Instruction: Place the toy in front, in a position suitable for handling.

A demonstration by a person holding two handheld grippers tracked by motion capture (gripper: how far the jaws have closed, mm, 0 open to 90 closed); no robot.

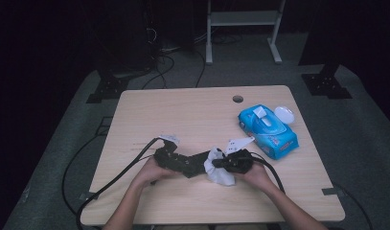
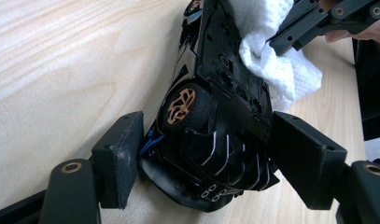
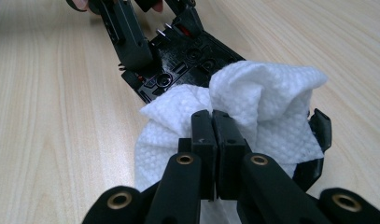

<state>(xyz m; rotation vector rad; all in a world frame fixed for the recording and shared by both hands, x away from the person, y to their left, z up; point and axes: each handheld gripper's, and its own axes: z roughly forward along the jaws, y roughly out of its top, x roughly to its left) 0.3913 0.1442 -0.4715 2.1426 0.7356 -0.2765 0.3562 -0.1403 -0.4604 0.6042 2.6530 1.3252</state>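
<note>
A black toy car [image 1: 191,166] with gold-spoked wheels lies tipped on its side near the table's front, its underside [image 2: 225,93] showing. My left gripper [image 2: 211,158] is shut on the car's rear end, with a pad pressed on each side. My right gripper [image 3: 212,126] is shut on a bunched white wipe [image 3: 262,98], its jaws meeting on the cloth. The wipe [image 1: 219,171] rests against the car's front half [image 3: 187,60]. In the high view, the left gripper [image 1: 176,160] and right gripper [image 1: 217,163] face each other across the car.
A blue pack of wipes [image 1: 268,127] with its white lid [image 1: 284,115] flipped open lies at the right of the wooden table [image 1: 183,105]. A cable hole [image 1: 237,98] sits near the far edge. Cables trail off the table's left and right front.
</note>
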